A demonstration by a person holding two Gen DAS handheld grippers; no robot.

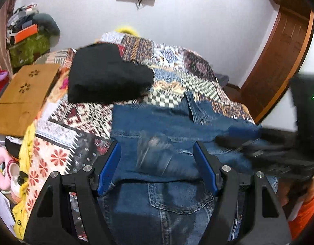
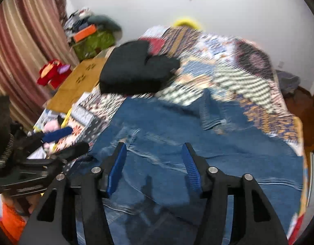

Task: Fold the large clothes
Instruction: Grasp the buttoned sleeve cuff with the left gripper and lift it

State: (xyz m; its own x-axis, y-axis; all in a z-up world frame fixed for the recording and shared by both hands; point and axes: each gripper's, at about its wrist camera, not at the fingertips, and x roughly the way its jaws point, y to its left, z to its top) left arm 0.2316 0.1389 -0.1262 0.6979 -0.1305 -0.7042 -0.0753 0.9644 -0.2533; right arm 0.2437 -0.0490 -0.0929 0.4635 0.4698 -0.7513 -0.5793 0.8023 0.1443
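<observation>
Blue jeans [image 1: 177, 126] lie spread on a patterned bedspread [image 1: 173, 61], partly folded, with a back pocket near me. They also show in the right wrist view [image 2: 197, 143]. My left gripper [image 1: 157, 145] is open and empty just above the denim. My right gripper [image 2: 153, 147] is open and empty over the jeans. The right gripper shows blurred at the right in the left wrist view [image 1: 248, 138]. The left gripper shows at the left in the right wrist view [image 2: 60, 140].
A folded black garment [image 1: 107, 77] lies further up the bed. A brown board [image 1: 24, 94] sits at the bed's left edge. Clutter and a green box [image 1: 28, 47] stand by the curtain. A wooden door [image 1: 279, 61] is at the right.
</observation>
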